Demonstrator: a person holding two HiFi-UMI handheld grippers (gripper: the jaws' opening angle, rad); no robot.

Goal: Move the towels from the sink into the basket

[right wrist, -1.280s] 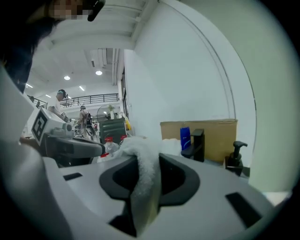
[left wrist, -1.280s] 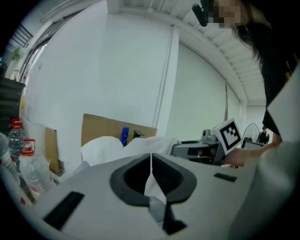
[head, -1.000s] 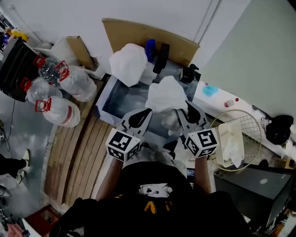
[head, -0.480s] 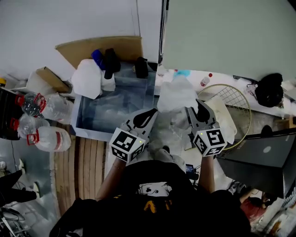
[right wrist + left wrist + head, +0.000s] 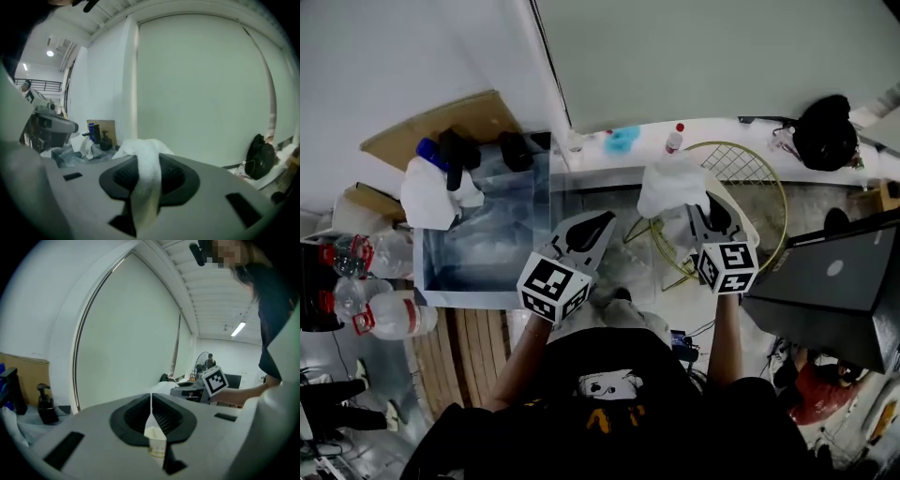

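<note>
My right gripper [image 5: 710, 217] is shut on a white towel [image 5: 671, 186], which bunches up above the jaws over the near left rim of the gold wire basket [image 5: 769, 165]. In the right gripper view the towel [image 5: 143, 187] hangs down between the jaws of the right gripper [image 5: 150, 164]. A pale towel [image 5: 750, 225] lies in the basket, partly hidden by that gripper. My left gripper [image 5: 589, 228] is shut and empty, between the sink and the basket; the left gripper [image 5: 151, 401] shows its jaws closed together. Another white towel [image 5: 427, 192] is draped at the far left corner of the grey sink [image 5: 441, 281].
Dark pump bottles [image 5: 455, 155] stand at the sink's back edge. Clear water jugs [image 5: 384, 314] lie on the floor to the left. A black case [image 5: 825, 291] sits right of the basket, a black bag [image 5: 825, 131] behind it. A small bottle [image 5: 675, 138] stands on the white ledge.
The view has swung right. My right gripper has carried the white towel from over the sink to over the basket's rim. The left gripper has moved right alongside it, still closed.
</note>
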